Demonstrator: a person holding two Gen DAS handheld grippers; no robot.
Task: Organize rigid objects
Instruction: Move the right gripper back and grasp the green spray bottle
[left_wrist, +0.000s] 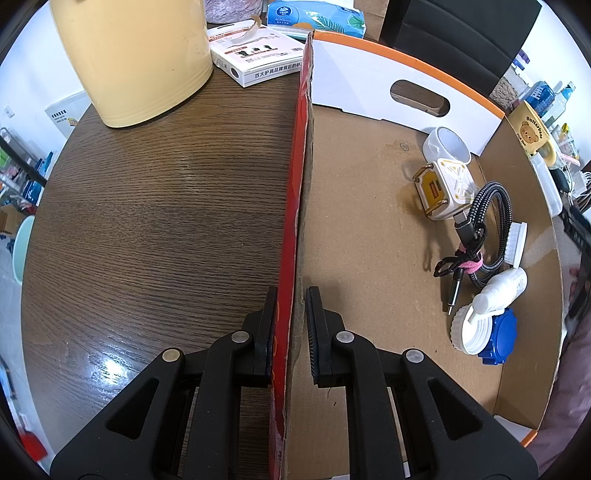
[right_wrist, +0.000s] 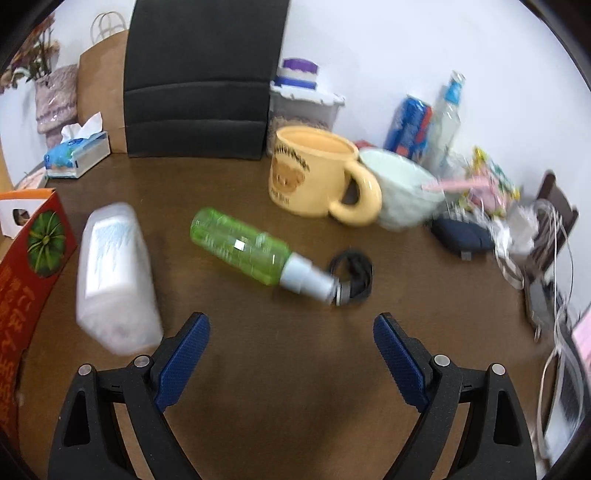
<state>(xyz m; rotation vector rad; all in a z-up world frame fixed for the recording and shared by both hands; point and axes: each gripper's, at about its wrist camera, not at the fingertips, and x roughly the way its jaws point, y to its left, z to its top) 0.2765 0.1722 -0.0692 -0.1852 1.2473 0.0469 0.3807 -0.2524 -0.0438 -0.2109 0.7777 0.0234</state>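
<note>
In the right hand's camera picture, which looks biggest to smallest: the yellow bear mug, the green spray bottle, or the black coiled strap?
1. green spray bottle and yellow bear mug: about alike, and the bottle lies nearer, so unsure.
2. black coiled strap: clearly smallest.

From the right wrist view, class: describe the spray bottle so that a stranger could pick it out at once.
Start at the brown wooden table and find the yellow bear mug. Just in front of it lies the spray bottle, on its side. It is the only see-through green thing there, with a white spray nozzle pointing at a black coiled strap.
</note>
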